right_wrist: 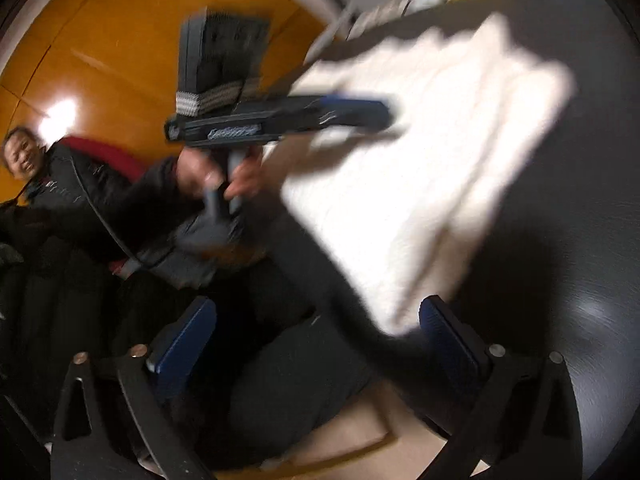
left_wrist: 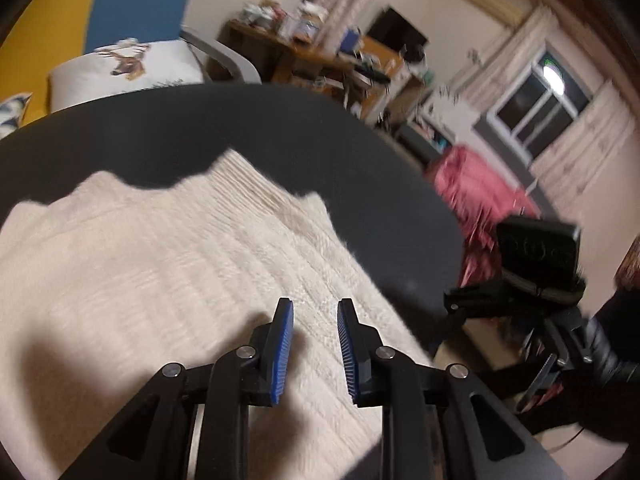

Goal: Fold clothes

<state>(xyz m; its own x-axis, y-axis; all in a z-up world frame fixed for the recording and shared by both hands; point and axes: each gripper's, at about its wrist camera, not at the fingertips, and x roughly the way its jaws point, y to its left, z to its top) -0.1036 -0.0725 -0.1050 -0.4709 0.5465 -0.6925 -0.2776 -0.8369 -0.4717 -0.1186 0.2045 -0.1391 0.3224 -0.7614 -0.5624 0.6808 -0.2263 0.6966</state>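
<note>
Our left gripper [left_wrist: 314,350] hangs over the cream sweater [left_wrist: 168,280] with its jaws narrowly parted and nothing between them. Our right gripper [right_wrist: 320,344] stands wide and empty at the near corner of the sweater [right_wrist: 420,168], by the edge of the dark table [right_wrist: 592,280]. We judge the sweater already folded into a compact stack on the table, with at most a tidy-up left. Both grippers tilt downward toward the cloth; the left hand [right_wrist: 224,184] grips its handle.
</note>
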